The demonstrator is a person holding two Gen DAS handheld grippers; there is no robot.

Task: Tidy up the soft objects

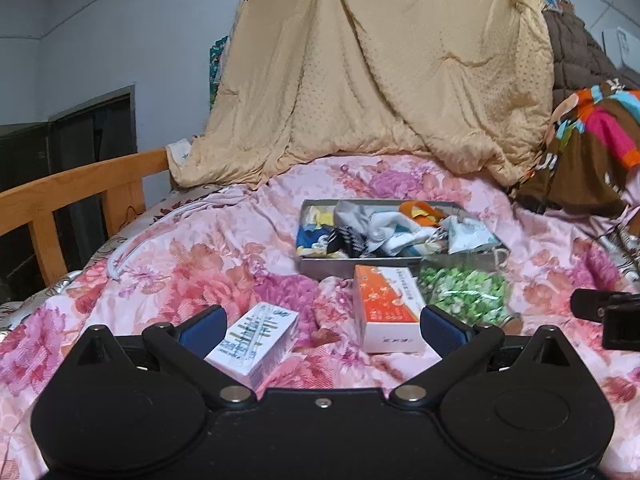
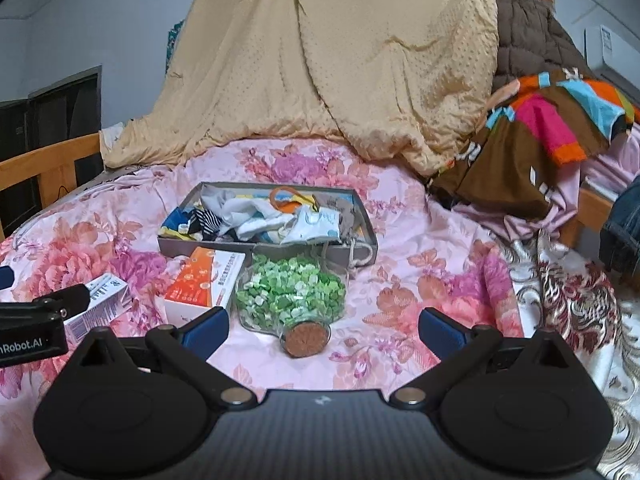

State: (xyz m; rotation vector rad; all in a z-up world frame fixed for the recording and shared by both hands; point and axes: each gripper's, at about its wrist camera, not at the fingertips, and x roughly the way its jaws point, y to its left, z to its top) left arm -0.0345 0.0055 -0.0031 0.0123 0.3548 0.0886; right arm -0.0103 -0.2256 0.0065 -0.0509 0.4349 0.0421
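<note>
Nearest, we log left gripper [image 1: 320, 326] and right gripper [image 2: 322, 328], both spread wide, empty; then white box [image 1: 256, 340], orange box [image 1: 386, 308] and corked jar [image 2: 290, 294] loose on the floral bedspread [image 1: 180, 264]; beyond, grey tray [image 2: 264, 246] heaped with soft cloth items [image 2: 256, 216], apparently gathered but unsorted

Two cartons [image 1: 387, 307], corked jar [image 2: 291, 294]

"nRobot.AI" on left gripper [image 2: 28, 330]
</note>
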